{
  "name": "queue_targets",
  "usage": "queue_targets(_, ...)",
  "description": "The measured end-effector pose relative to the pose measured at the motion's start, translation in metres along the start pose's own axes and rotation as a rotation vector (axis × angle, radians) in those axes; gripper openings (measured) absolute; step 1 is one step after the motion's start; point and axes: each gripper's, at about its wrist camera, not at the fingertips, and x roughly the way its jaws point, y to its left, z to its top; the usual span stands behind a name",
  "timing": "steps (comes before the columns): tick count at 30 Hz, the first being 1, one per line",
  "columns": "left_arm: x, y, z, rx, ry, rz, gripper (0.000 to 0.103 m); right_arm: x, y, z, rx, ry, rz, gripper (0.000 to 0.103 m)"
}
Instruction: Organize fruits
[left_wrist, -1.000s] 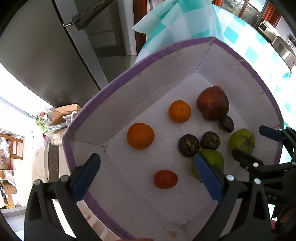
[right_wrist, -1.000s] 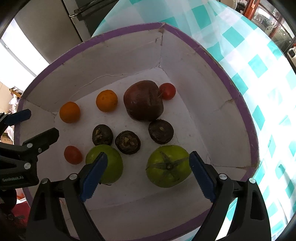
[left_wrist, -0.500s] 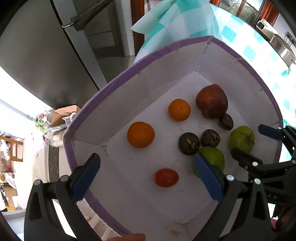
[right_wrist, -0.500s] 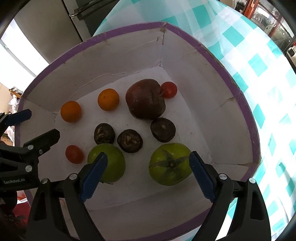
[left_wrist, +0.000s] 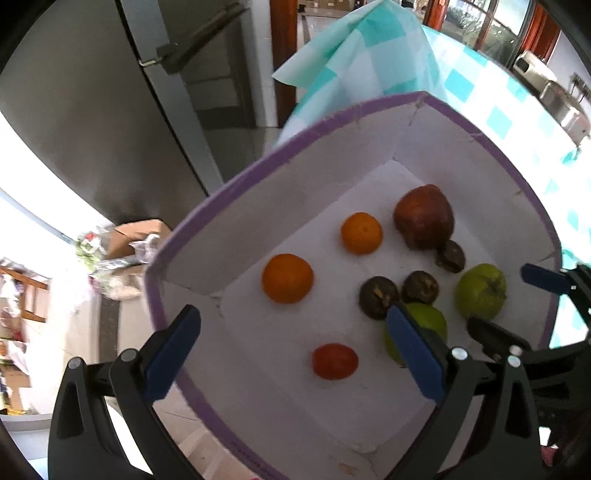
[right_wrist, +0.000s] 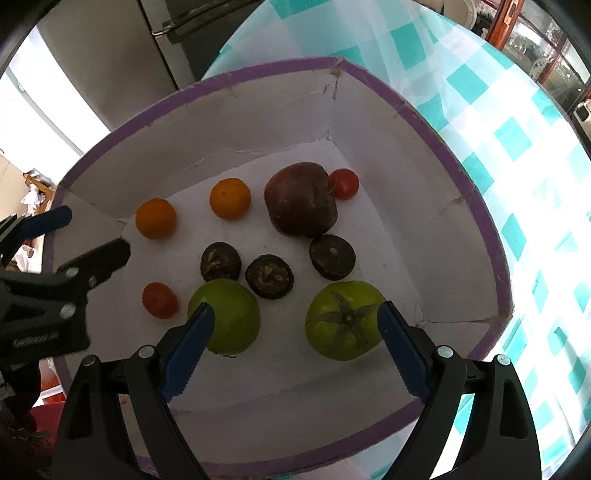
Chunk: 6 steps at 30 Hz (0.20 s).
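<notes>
A white box with a purple rim (right_wrist: 476, 206) holds the fruit; its rim also shows in the left wrist view (left_wrist: 162, 251). Inside lie two oranges (right_wrist: 156, 218) (right_wrist: 230, 198), a dark red pomegranate (right_wrist: 301, 200), two red tomatoes (right_wrist: 344, 184) (right_wrist: 160, 300), three dark brown fruits (right_wrist: 221, 260), and two green tomatoes (right_wrist: 224, 314) (right_wrist: 345, 319). My right gripper (right_wrist: 293, 332) is open and empty above the near side, straddling the green tomatoes. My left gripper (left_wrist: 291, 343) is open and empty above the small red tomato (left_wrist: 334, 361) at the box's left side.
The box stands on a teal and white checked tablecloth (right_wrist: 517, 140) near the table's edge. A steel refrigerator (left_wrist: 92, 110) stands beyond the box. A cardboard box and bags (left_wrist: 129, 240) lie on the floor at the left.
Both grippers have drawn back and risen slightly, so the box and fruit sit a little farther away in both views. Both stay open. No fruit has moved.
</notes>
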Motion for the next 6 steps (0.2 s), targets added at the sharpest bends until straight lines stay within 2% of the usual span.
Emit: queue_targets(6, -0.013, -0.004, -0.013, -0.001, -0.008, 0.061, 0.101, -0.016, -0.006, -0.009, -0.007, -0.042, 0.031, 0.087)
